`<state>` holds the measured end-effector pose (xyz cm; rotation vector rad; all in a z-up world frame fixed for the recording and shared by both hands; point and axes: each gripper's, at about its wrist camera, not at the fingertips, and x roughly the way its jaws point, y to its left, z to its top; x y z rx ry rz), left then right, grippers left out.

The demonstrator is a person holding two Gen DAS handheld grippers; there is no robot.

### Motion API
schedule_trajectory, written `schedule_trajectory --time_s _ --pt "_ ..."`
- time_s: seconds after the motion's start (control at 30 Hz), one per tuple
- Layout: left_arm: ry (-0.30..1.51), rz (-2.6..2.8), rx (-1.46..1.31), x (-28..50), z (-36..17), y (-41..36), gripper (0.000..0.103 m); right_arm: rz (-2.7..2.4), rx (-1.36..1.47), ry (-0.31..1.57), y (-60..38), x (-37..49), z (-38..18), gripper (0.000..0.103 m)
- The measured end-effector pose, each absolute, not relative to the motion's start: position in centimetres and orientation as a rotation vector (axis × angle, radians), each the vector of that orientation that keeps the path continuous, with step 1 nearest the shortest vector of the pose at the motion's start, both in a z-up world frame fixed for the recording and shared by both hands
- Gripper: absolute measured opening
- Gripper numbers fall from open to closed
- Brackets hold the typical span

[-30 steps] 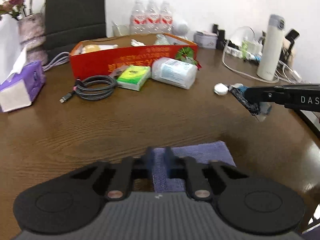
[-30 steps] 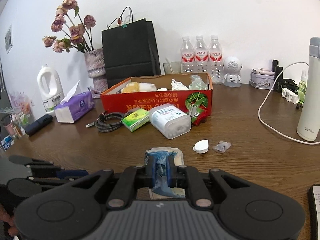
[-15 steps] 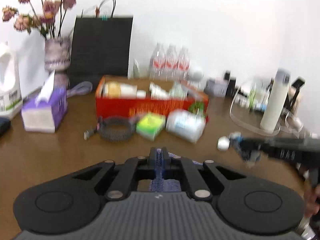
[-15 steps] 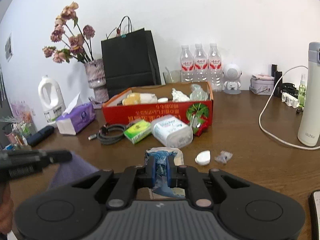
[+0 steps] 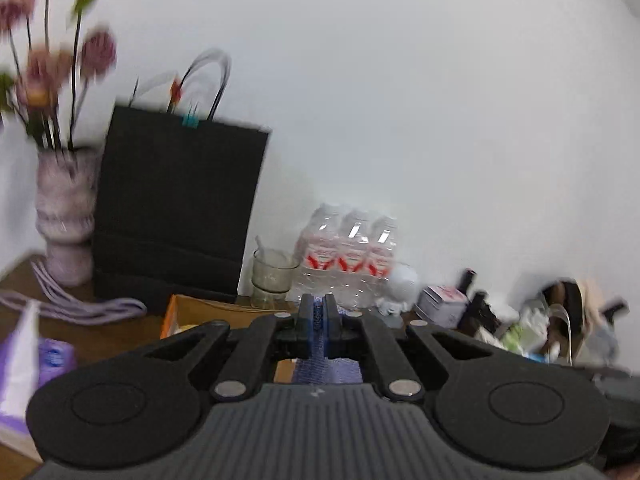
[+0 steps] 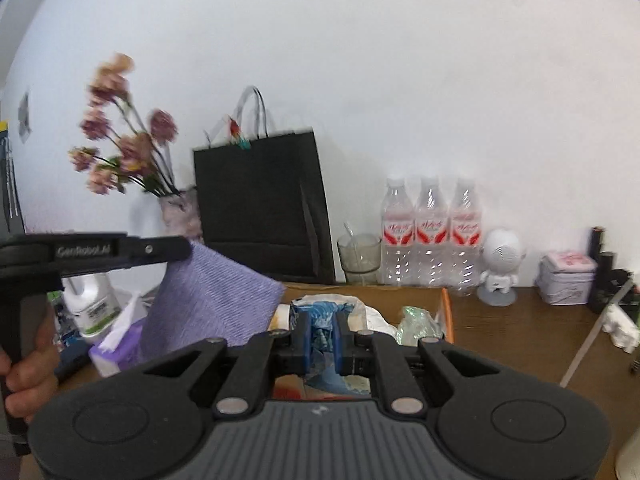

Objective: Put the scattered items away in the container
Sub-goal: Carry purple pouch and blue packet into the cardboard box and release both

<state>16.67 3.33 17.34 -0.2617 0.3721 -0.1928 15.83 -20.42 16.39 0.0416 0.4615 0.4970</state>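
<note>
**Both claws loaded and over the box**

Left claw is clenched on a purple ribbed cloth that hangs above the left end of the orange cardboard box. Right claw grips a crumpled blue-and-white plastic wrapper over the box's middle. Judged step: carrying to the drop. Next, each claw should lower inside the walls and let go, clear of the other.
</note>
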Motion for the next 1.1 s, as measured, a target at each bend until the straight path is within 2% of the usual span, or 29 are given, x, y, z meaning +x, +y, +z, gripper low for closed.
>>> schedule_trajectory --time_s 0.13,0.23,0.37,0.47,0.5,0.53,0.57,0.63,0.67,0.77,0.8,0.83,0.87,0.9,1.0,1.03,1.1 --pt "0.510 -0.131 -0.399 25.7 14.2 5.3 0.004 0.504 0.077 0.590 -18.7 24.3 15.6 0.009" --pt "0.677 -0.058 -0.380 31.7 9.6 5.7 0.004 0.498 0.131 0.740 -17.1 30.5 12.9 0.010" --pt "0.809 0.016 -0.192 34.8 5.5 4.4 0.007 0.470 0.162 0.925 -14.9 36.5 8.0 0.009" --pt "0.815 0.077 -0.159 35.0 4.0 4.1 0.008 0.432 0.113 0.986 -12.8 38.5 5.1 0.009" --pt "0.819 0.075 -0.166 35.1 4.1 4.1 0.010 0.425 0.100 1.001 -12.1 38.9 4.4 0.009" --pt "0.823 0.072 -0.177 35.2 4.3 4.1 0.020 0.415 0.088 1.013 -11.5 39.2 3.8 0.011" --pt "0.845 0.047 -0.180 35.2 4.4 4.1 0.035 0.402 0.080 1.028 -11.0 39.4 3.3 0.015" --pt "0.887 -0.001 -0.155 35.8 4.7 3.6 0.051 0.386 0.066 1.055 -10.4 39.8 2.8 0.016" --pt "0.896 -0.009 -0.134 35.8 4.9 3.3 0.054 0.380 0.065 1.059 -10.3 39.8 2.8 0.022" --pt "0.910 -0.011 -0.113 35.7 5.4 3.2 0.060 0.370 0.069 1.047 -10.8 39.3 4.1 0.029" --pt "0.925 -0.022 -0.117 35.7 5.4 3.3 0.066 0.365 0.071 1.041 -11.2 39.1 4.7 0.031" --pt "0.936 -0.033 -0.113 35.6 5.2 3.4 0.071 0.362 0.068 1.037 -11.7 38.9 5.3 0.038" --pt "0.941 -0.038 -0.093 35.3 5.0 3.2 0.072 0.361 0.064 1.034 -12.2 38.6 5.7 0.048" --pt "0.943 -0.040 -0.050 34.9 4.7 2.9 0.072 0.358 0.056 1.036 -12.8 38.2 5.9 0.051" --pt "0.914 -0.043 0.046 33.8 4.4 2.2 0.075 0.325 0.022 1.070 -14.5 37.4 4.9 0.051" --pt "0.894 -0.043 0.054 33.5 4.6 2.2 0.077 0.317 0.012 1.082 -15.0 36.8 4.5 0.042" --pt "0.848 -0.048 0.064 32.8 5.4 2.1 0.082 0.315 0.001 1.125 -15.6 35.9 3.8 0.038"
